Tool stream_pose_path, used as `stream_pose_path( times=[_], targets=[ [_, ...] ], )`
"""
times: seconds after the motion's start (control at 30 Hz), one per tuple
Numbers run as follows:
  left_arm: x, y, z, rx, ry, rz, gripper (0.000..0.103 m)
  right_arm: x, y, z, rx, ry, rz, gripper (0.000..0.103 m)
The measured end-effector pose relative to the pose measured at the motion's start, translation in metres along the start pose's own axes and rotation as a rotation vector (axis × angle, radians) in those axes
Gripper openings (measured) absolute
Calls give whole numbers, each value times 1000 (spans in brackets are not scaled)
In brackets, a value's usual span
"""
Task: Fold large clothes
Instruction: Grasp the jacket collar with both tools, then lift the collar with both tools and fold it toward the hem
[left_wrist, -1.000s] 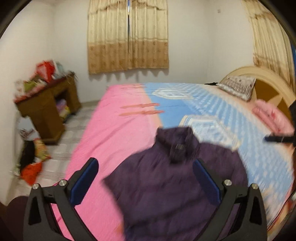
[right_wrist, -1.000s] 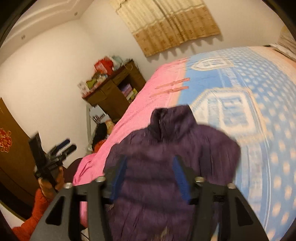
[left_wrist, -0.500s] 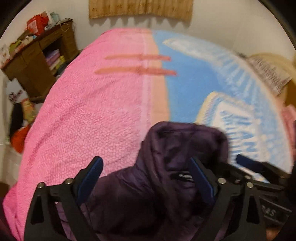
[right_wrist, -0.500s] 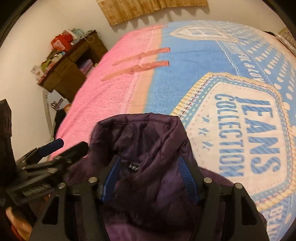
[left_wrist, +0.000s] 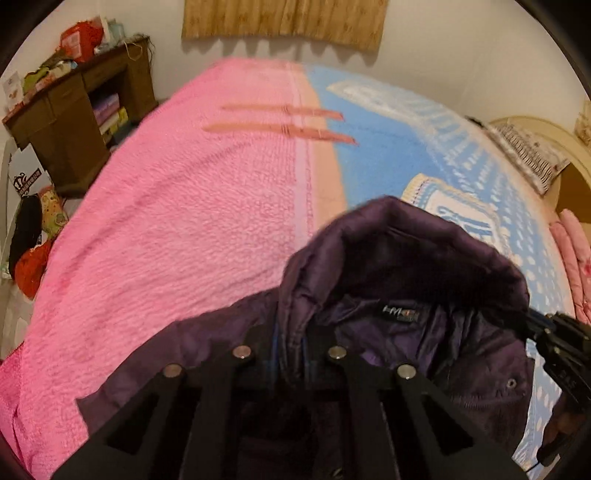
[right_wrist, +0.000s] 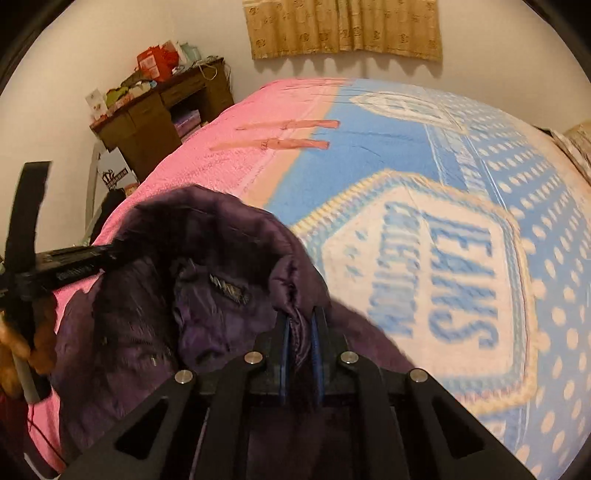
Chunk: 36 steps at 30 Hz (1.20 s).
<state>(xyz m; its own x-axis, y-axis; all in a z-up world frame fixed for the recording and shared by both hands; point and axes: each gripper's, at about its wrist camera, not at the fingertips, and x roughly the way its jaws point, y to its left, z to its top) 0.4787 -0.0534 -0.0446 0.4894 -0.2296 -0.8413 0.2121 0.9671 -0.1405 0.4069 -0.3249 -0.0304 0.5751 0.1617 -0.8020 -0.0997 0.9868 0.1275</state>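
Bedroom walls and a tan curtain frame a wide bed whose cover is pink on the left and blue with a white "JEANS" emblem on the right. At the bed's near edge, astride the pink-blue seam, lies a dark purple puffer jacket, its long axis running away from the cameras and its stand-up collar pointing toward the far edge, label showing inside. Beyond the bed's left edge stands a brown wooden desk with clutter piled on top and books on its open shelf. A patterned pillow sits at the headboard. Left gripper is clamped on the collar's left side; right gripper is pinched on its right side.
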Motion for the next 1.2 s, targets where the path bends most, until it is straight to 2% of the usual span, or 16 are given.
stream_pose_path(
  times=[0.1, 0.2, 0.23, 0.27, 0.33, 0.4, 0.5, 0.53, 0.6, 0.67, 0.7, 0.87, 0.97, 1.1, 1.17, 1.2],
  targets=[
    [9, 26, -16, -84, 9, -6, 12, 3, -16, -34, 36, -12, -39, 9],
    [46, 48, -36, -153, 78, 15, 15, 33, -42, -72, 202, 11, 7, 9],
    [56, 52, -46, -171, 64, -1, 18, 43, -47, -84, 231, -7, 25, 7],
    [55, 51, -52, -166, 6, -1, 18, 42, -48, -91, 239, -66, 31, 7],
    [51, 33, -60, -89, -66, 94, 19, 41, -47, -92, 256, -92, 12, 8],
    [52, 15, -60, -22, -73, 181, 19, 41, -46, -91, 247, -93, 4, 9],
    [43, 17, -61, -24, -74, 173, 21, 37, -50, -92, 261, -88, 30, 14],
    [35, 22, -62, -41, -63, 141, 25, 34, -49, -94, 263, -86, 32, 18],
    [13, 34, -67, -50, -58, 106, 43, 20, -48, -98, 267, -80, 47, 25],
    [-15, 42, -73, -31, -87, 106, 72, -1, -51, -102, 264, -72, 57, 36],
    [-28, 45, -76, -16, -117, 121, 74, -13, -53, -105, 258, -87, 64, 37],
    [-68, 57, -46, -85, -211, 100, 74, -65, -30, -80, 126, -249, -7, 37],
    [-69, 23, -10, -72, -256, 67, 75, -72, 7, -45, 37, -313, -13, 34],
    [-25, -24, 3, 37, -204, 146, 74, -21, 38, -8, -4, -218, 9, 34],
    [11, -19, -10, 5, -103, 216, 63, 8, 39, -12, -3, -144, -25, 34],
    [18, -14, -16, -7, -75, 217, 65, 21, 34, -20, 15, -112, -17, 34]
  ],
)
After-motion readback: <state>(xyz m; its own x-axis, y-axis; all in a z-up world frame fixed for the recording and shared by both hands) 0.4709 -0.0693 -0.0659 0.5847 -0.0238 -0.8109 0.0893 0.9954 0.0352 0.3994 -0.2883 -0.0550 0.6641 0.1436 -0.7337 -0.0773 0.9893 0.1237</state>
